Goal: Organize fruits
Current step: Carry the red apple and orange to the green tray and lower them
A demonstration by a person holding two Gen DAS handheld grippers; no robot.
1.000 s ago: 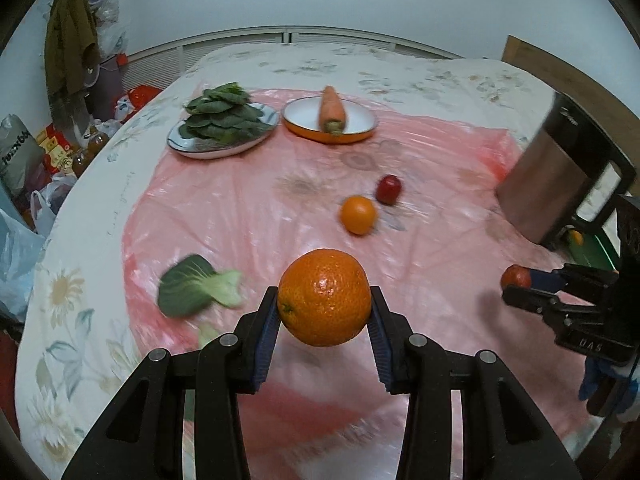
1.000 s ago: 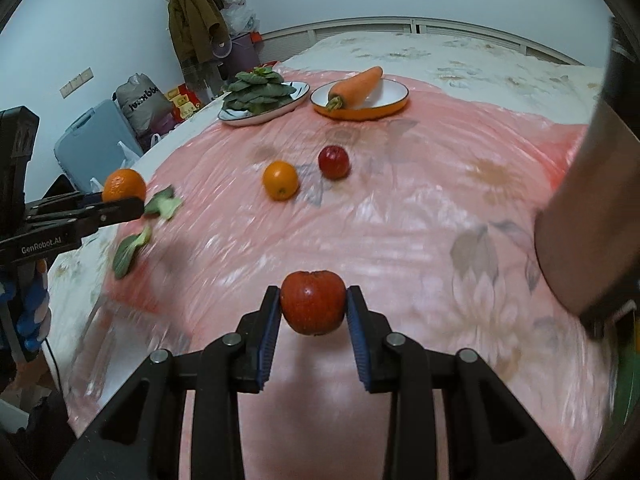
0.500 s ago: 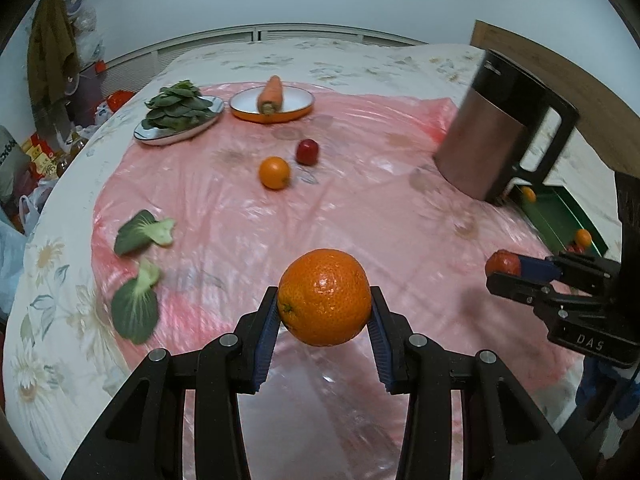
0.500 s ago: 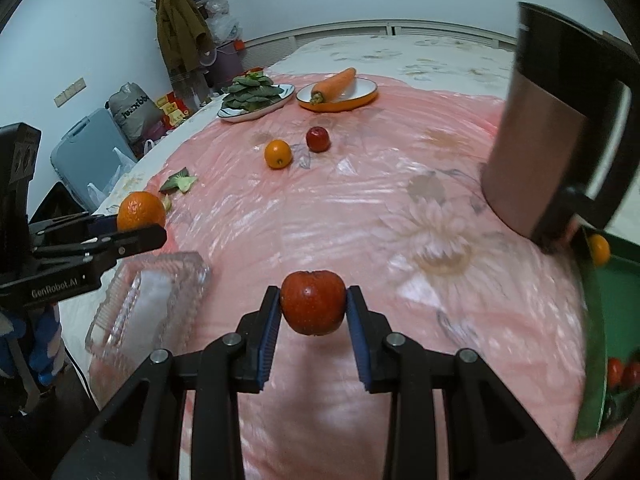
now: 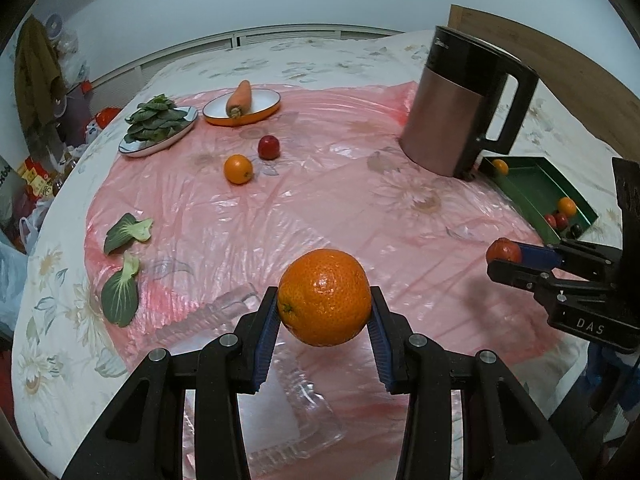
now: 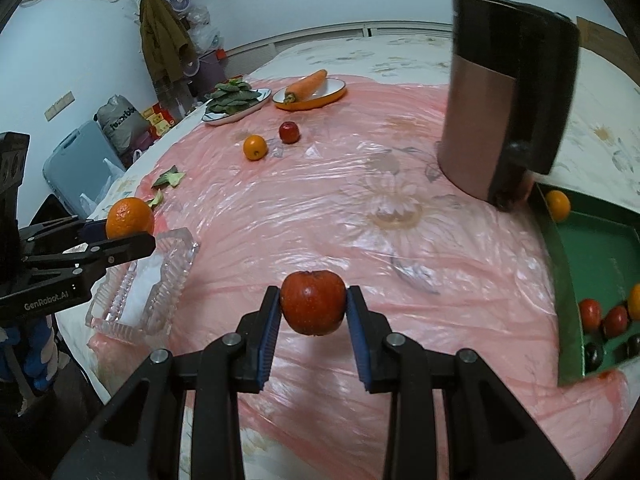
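Home rm: floral-cloth surface (image 5: 280,56) w/ pink plastic, kettle (image 5: 452,116), coat (image 6: 164,36) on rack, grocery bags (image 6: 120,120).

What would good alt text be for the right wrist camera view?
The right gripper holds a red apple above a pink plastic-covered table. At left, the left gripper holds an orange over a clear glass dish; a green tray of fruit sits right.

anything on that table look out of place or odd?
Yes: two loose green bok choy leaves lie on the pink plastic sheet, apart from the heaped plate of greens. A small orange and small red apple also sit loose, outside the green tray.
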